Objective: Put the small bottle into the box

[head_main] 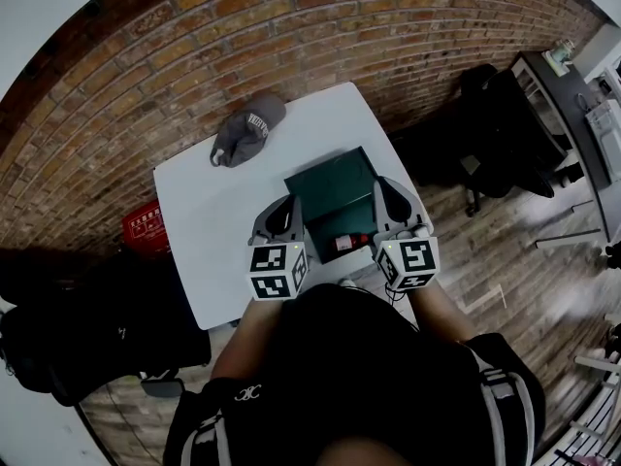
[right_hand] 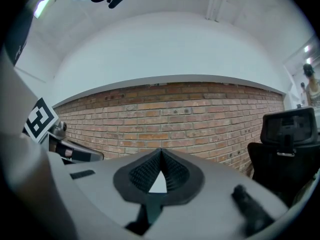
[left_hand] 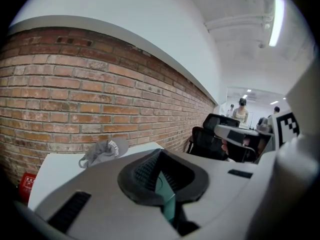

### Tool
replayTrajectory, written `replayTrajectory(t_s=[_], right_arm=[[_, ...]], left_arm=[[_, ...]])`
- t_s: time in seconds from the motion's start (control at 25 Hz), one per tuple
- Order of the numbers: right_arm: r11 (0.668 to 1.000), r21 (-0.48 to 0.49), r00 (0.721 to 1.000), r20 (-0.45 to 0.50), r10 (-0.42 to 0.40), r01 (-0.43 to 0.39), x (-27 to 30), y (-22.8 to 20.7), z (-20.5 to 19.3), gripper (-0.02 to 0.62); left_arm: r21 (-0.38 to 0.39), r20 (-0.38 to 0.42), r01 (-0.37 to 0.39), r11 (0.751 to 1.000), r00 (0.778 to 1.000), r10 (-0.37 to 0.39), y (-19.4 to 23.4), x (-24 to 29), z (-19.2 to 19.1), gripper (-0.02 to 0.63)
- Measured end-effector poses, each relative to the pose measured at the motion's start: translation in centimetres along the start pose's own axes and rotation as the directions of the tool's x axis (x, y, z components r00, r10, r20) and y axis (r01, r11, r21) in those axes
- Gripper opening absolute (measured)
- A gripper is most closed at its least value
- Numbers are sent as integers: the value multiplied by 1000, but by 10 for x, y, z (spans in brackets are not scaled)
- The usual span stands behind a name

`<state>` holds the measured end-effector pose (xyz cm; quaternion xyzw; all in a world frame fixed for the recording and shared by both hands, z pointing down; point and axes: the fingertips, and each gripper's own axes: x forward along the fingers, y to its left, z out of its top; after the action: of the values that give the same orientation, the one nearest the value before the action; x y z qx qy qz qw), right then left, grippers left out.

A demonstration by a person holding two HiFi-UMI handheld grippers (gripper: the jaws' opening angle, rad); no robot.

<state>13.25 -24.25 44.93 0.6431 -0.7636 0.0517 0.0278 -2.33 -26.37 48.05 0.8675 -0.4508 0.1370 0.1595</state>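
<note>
Bottle point(head_main: 348, 243), dark with a red label, lies between the two grippers, just right of the left gripper point(head_main: 288, 202) and just left of the right gripper point(head_main: 389, 184). It is back toward the person from both sets of tips and looks to be on its side. It sits at the near rim of the green box point(head_main: 330, 183). From the head view I cannot tell whether it is just inside the box or on the table point(head_main: 209, 221) in front of it.

Both grippers are empty. In each gripper view the jaws are pressed together at the tips, with only box or table showing through the slit below.

Risks, as I judge them:
- Closed jaws cannot take the bottle. If either gripper goes down without spreading first, it will shove the bottle rather than grasp it.
- The bottle looks round and lies close to the table's near edge, so a shove could roll it off toward the person.
- Both grippers point well past the bottle, so a reach from this pose would overshoot it.
- The grippers flank the box closely, so a careless swing could knock or shift it.

The box stands open. Its inside is dark, and apart from the bottle at its near rim I can make out nothing in it. A cap point(head_main: 247, 129) lies well beyond the left gripper and is not involved.
</note>
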Motion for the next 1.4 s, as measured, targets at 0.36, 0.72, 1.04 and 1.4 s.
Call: replayTrajectory(t_s=[0.36, 0.72, 1.04, 1.4], right_arm=[[1000, 3, 1000, 24, -8, 8, -9, 7, 7, 29], [1000, 1, 1000, 7, 20, -20, -8, 24, 2, 29], [999, 3, 999, 2, 32, -32, -7, 35, 2, 29], [999, 1, 999, -24, 47, -47, -8, 45, -4, 29]], left_arm=[[12, 49, -35, 999, 998, 35, 7, -17, 5, 9], [-4, 41, -57, 998, 998, 57, 15, -31, -4, 9], [-11, 40, -63, 998, 997, 64, 22, -39, -6, 9], [-22, 37, -55, 998, 998, 56, 23, -42, -9, 9]])
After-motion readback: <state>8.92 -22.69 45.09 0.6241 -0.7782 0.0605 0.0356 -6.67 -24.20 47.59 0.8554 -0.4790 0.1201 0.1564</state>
